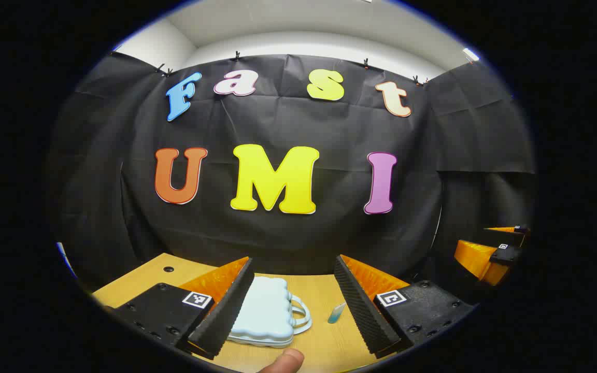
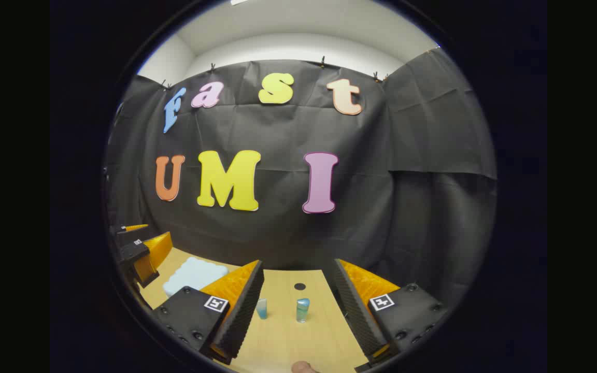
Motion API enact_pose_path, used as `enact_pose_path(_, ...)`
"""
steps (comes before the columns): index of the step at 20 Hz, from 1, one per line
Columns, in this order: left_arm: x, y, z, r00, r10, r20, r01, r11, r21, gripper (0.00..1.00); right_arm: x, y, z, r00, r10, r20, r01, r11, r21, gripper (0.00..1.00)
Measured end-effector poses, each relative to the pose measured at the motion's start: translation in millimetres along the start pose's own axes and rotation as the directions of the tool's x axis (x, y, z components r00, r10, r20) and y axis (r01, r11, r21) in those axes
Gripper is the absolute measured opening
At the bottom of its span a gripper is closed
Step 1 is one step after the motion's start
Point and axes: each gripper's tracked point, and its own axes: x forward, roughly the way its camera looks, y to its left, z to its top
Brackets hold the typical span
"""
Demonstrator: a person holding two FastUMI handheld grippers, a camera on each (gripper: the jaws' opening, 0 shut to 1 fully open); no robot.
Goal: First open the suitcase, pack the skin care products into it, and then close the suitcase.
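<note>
fingers of the left gripper (image 1: 294,305) are spread wide, with nothing held. the closed suitcase (image 1: 265,317) is seen between them on the table (image 1: 324,342). the right gripper (image 2: 298,305) is spread too, two small bottles (image 2: 302,310) standing between its fingers.

Light wood table (image 1: 324,305), backed by the black cloth wall. Pale blue suitcase (image 1: 265,311) lies flat and closed on it, handle (image 1: 301,313) pointing right. Small blue-green tube (image 1: 337,313) lies on the wood just right of the handle. Right gripper view: two small bottles (image 2: 261,308) (image 2: 302,310) stand upright on the table, apart, right of the suitcase. Dark round hole (image 2: 299,286) in the tabletop beyond them; another hole (image 1: 168,269) at far left.
</note>
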Motion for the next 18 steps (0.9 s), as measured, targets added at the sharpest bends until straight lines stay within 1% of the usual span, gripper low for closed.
enact_pose_path(4,2,-8,-4,1.000,-0.007,-0.012,0.007,1.000,0.002,0.99,4,-6,-4,1.000,-0.003,-0.011,0.003,1.000,0.000,0.81)
enact_pose_path(9,3,-11,-14,0.999,0.003,-0.037,-0.003,1.000,0.003,0.99,10,-9,-8,1.000,-0.009,-0.025,0.009,1.000,-0.014,0.80)
enact_pose_path(18,14,-10,-20,0.999,0.015,-0.049,-0.015,1.000,0.003,1.00,22,-1,-6,1.000,0.011,-0.028,-0.012,0.999,-0.030,0.80)
